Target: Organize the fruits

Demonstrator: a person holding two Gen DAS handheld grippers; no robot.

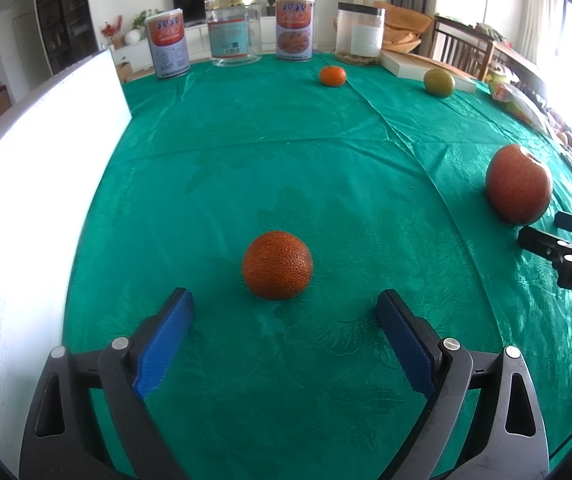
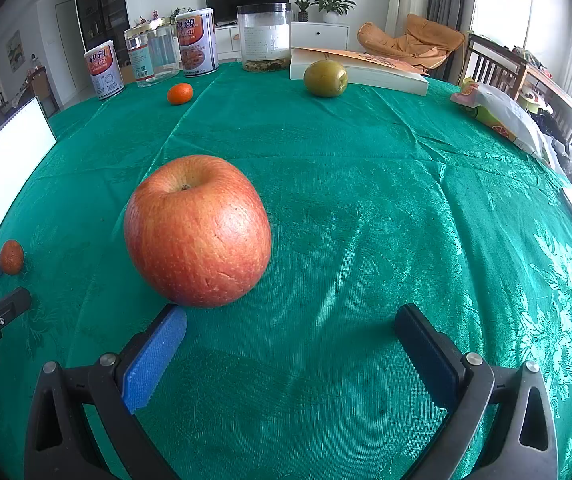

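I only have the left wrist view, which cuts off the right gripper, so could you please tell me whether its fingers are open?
Observer: Yes, the right gripper is wide open and holds nothing.
Operator: Thank you; is the apple between its fingers?
Observer: No. The apple sits ahead and off to the left, just beyond the tip of the blue-padded finger.

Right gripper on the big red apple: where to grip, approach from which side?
Grip the red apple across its widest middle band, one pad on each flank. It sits stem dimple up, slightly tilted, so the sides are the fullest, smoothest surfaces. The open right gripper is offset: its left pad nearly touches the base. I'd shift left to centre it, then advance level from the near side.
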